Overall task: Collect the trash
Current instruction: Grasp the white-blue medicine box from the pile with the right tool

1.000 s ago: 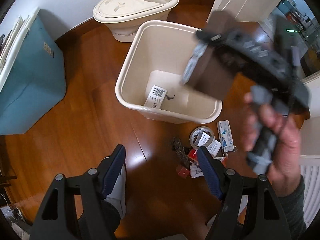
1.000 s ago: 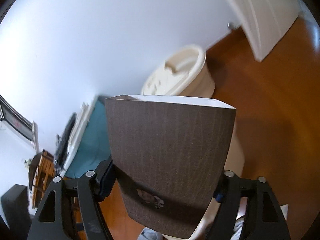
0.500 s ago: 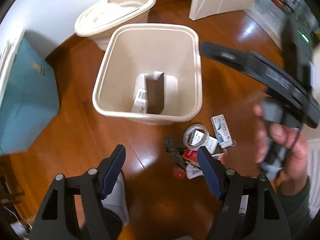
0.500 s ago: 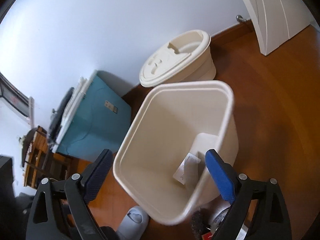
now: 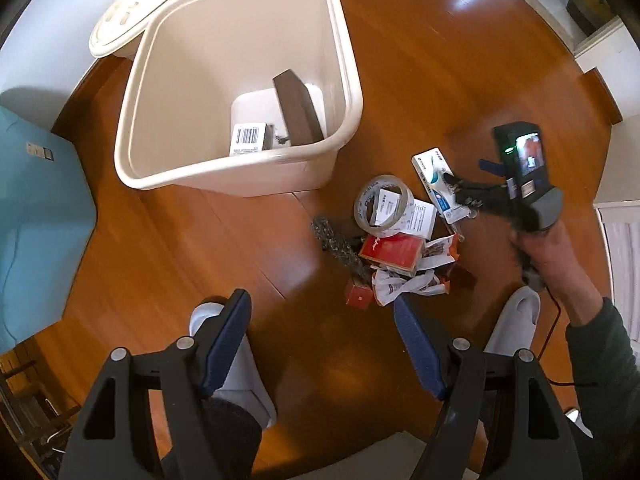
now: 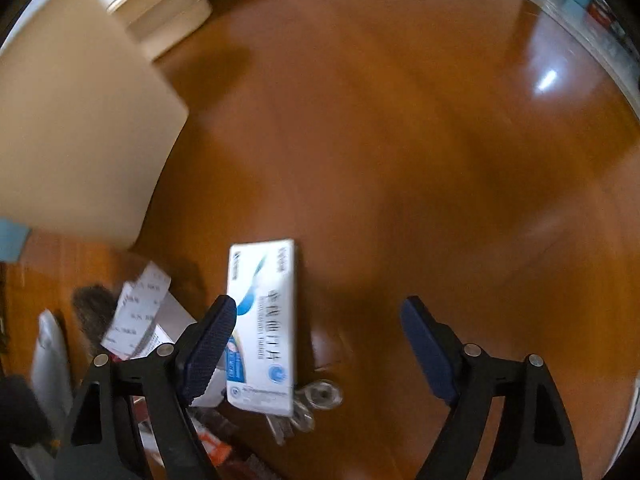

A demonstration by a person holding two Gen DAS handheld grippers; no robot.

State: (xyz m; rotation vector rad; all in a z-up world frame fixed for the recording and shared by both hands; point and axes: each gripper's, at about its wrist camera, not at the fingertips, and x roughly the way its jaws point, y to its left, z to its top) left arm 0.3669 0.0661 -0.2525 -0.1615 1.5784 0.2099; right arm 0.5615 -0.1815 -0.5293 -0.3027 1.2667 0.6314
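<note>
The right gripper (image 6: 316, 344) carries nothing: its fingers (image 6: 210, 344) stand wide and are closing a little, and the white-and-blue box (image 6: 262, 328) lies on the floor just beside the left-hand pad, not between them. A second ago these fingers were clamped on a dark brown box (image 5: 298, 110); that box now leans inside the cream bin (image 5: 344, 60), next to a barcoded carton (image 5: 250, 139), so one more piece of trash is dealt with. Since then the hand (image 5: 548, 252) has swung down from over the bin to the litter pile, which in my judgement makes the white-and-blue box the next pick. The left gripper (image 5: 322, 344) hangs over the floor with its fingers (image 5: 228, 340) apart and empty (no change in their spread). Between the two grippers, beside the bin's near corner, the rest of the trash waits on the floor: a tape roll (image 5: 382, 204), a red packet (image 5: 390, 252), crumpled wrappers (image 5: 404, 284) and a small red cube (image 5: 358, 298).
</note>
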